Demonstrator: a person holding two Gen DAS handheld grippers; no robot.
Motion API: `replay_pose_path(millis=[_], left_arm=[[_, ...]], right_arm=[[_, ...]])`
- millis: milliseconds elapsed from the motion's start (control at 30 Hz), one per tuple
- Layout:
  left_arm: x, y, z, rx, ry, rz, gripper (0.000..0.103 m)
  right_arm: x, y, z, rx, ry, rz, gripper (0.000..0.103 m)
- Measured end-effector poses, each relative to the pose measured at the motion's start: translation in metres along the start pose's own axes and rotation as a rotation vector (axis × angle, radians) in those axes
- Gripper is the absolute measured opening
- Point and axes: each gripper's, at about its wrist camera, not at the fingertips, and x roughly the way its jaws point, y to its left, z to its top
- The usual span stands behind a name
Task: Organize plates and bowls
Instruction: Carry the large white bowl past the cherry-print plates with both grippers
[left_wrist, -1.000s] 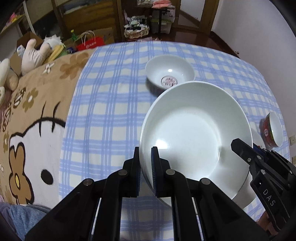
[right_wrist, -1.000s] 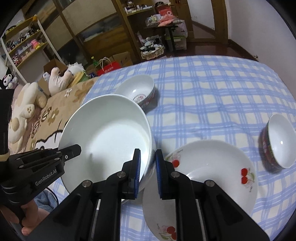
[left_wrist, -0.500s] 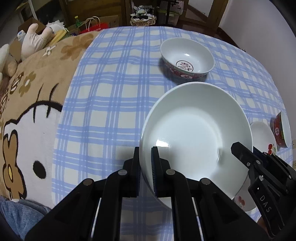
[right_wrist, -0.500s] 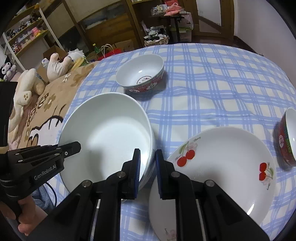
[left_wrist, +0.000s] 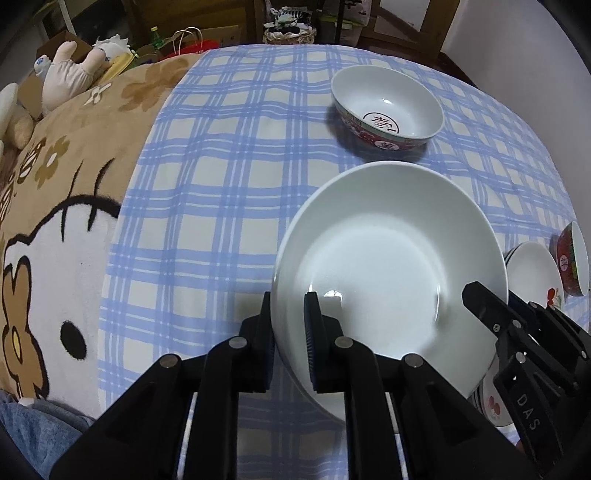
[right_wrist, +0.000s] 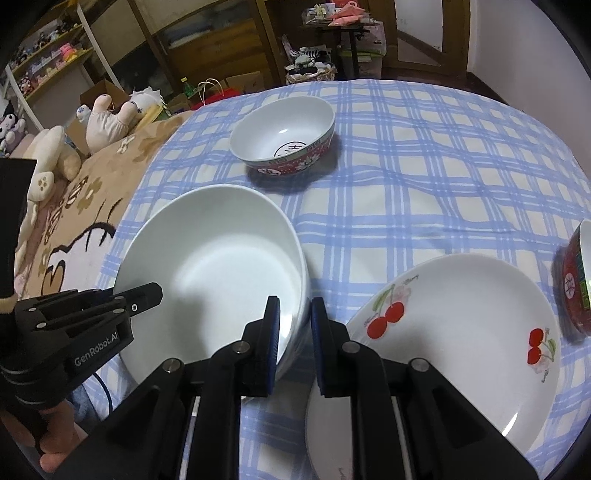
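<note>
**Left wrist view: both grippers clamp one white dish**

Left wrist view, nearest first: the left gripper has its jaws clamped on the near-left rim of a deep white plate, one pad outside the wall and one inside. At the lower right of that view, the right gripper reaches over the plate's opposite rim. The plate sits low over the blue checked cloth that covers the tabletop; whether its base touches the cloth cannot be told.

In the right wrist view, the right gripper likewise has its jaws closed on the white plate, gripping the rim on the side nearest the cherry plate. The left gripper shows at the lower left edge, with a hand beneath it. The cherry plate lies flat on the cloth just beside the white plate, apart from it.

Farther out, a red-patterned bowl stands upright on the cloth beyond the white plate, apart from it. A second red bowl stands at the right edge, near the cherry plate. Beyond the cloth's left border lies a tan cartoon blanket, with plush toys behind it.
</note>
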Motion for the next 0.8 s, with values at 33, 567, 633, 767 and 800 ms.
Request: replay_pose_path(millis=[33, 567, 633, 767, 800], left_arm=[[-0.0003, -0.0005, 0.0002, 0.007, 0.001, 0.000, 0.013], [0.0019, 0.0040, 0.0031, 0.005, 0.024, -0.045, 0.013], [0.0017, 0.0039, 0.0030, 0.012, 0.022, -0.038, 0.013], [0.0019, 0.0024, 0.0025, 0.014, 0.019, -0.032, 0.013], [0.0018, 0.0023, 0.0026, 0.014, 0.020, -0.033, 0.013]], right_arm=[[-0.0005, -0.0020, -0.0001, 0.008, 0.000, 0.002, 0.017], [0.0014, -0.0006, 0.0007, 0.027, 0.005, -0.007, 0.017], [0.0027, -0.0020, 0.0008, 0.026, 0.008, 0.002, 0.017], [0.0035, -0.0051, 0.0008, 0.034, 0.013, 0.017, 0.017], [0.0036, -0.0058, 0.0008, 0.035, 0.013, 0.017, 0.017]])
